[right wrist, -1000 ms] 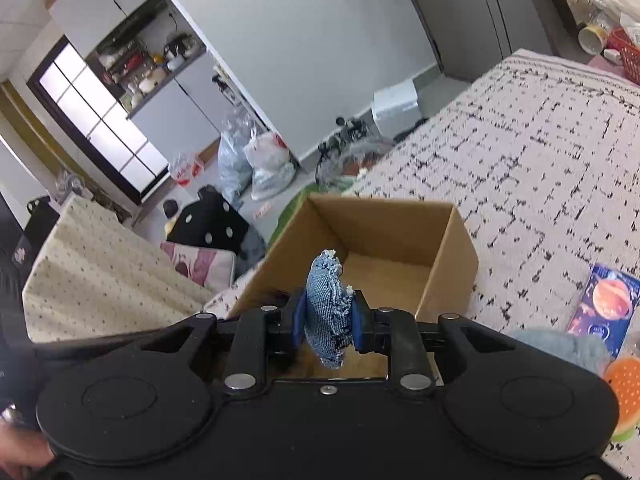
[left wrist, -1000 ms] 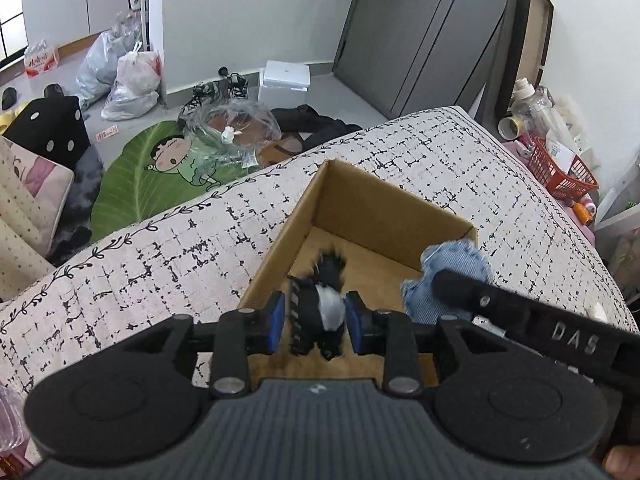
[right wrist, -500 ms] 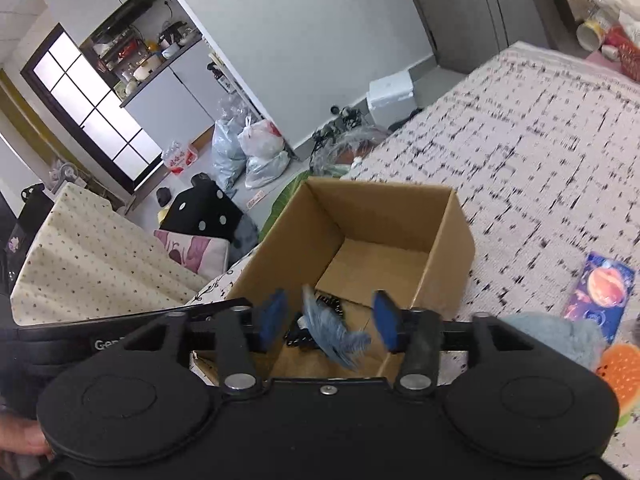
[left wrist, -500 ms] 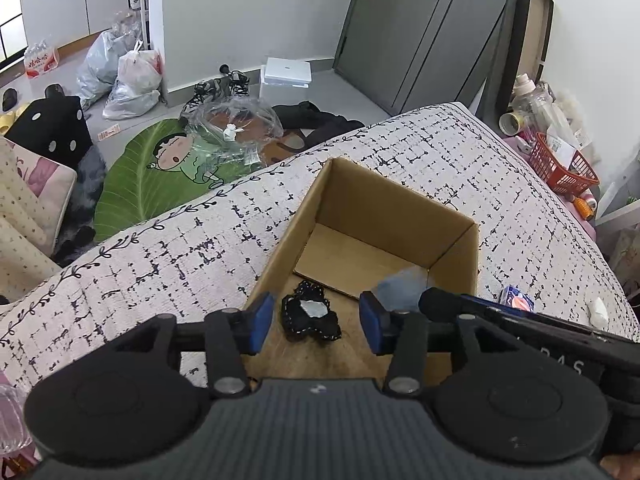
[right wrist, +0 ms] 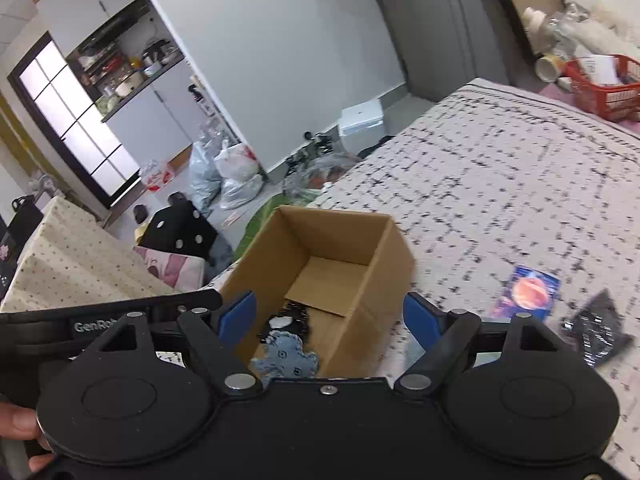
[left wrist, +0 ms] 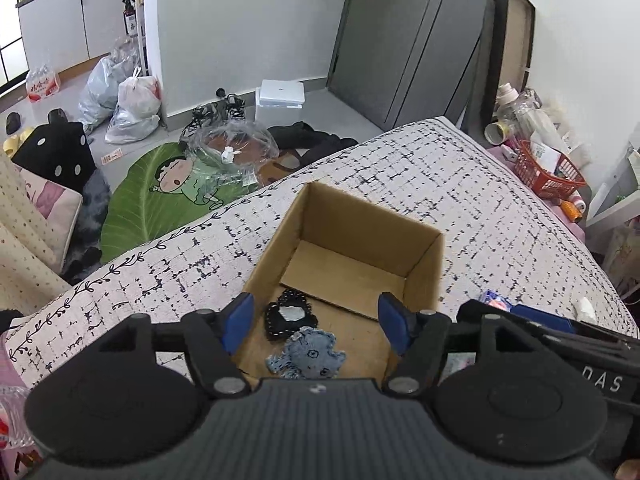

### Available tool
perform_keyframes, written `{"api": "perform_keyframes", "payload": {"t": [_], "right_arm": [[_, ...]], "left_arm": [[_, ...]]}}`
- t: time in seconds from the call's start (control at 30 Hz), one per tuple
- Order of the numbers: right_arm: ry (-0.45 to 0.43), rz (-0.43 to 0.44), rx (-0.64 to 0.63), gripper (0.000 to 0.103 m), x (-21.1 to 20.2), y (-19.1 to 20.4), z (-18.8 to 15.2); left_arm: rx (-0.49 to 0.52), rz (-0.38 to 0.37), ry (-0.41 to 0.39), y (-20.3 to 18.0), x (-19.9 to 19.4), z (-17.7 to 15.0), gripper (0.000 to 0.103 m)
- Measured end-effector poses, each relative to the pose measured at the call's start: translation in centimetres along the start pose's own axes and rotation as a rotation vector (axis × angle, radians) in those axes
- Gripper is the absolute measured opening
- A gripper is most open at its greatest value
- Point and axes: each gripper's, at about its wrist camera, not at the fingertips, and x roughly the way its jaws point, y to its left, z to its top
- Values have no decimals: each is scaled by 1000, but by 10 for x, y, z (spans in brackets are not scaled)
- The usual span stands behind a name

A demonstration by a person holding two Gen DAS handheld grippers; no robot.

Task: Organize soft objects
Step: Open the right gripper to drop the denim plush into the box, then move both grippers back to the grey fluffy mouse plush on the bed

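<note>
Soft toys lie together inside the box, on its floor at the near end: a denim toy nearest the cameras and a black toy with a pale patch touching it just behind. Largest is the bed, its white cover marked with black dashes; the open cardboard box stands on it. Both claws hover above the near end of the box, side by side. Left claw is spread wide and holds nothing, its blue pads well apart. Right claw is likewise spread and holds nothing. On the bed to the right of the box lie a blue card and a dark packet, a little apart from each other.
</note>
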Motion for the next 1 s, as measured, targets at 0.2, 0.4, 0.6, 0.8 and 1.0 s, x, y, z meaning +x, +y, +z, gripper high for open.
{"api": "perform_keyframes", "payload": {"t": [0.2,0.4,0.6,0.8,1.0], "right_arm": [[-42,-37,32,90,-25,-17,1],[-66,-60,41,93,-51,-34,0],[-82,-68,78,93,-75,-61,-8],[-90,-89,143,94,-91,-88,-17],[-81,-101,216,94,-97,-112,-25]], "left_arm": [[28,-16,-16,-19,-15,-2,67],[45,-30,-31,-37,-28,-5,68],[63,-57,-59,-57,-42,-10,81],[83,-61,-63,-76,-48,-16,81],[99,-61,-53,-91,-47,-25,81]]}}
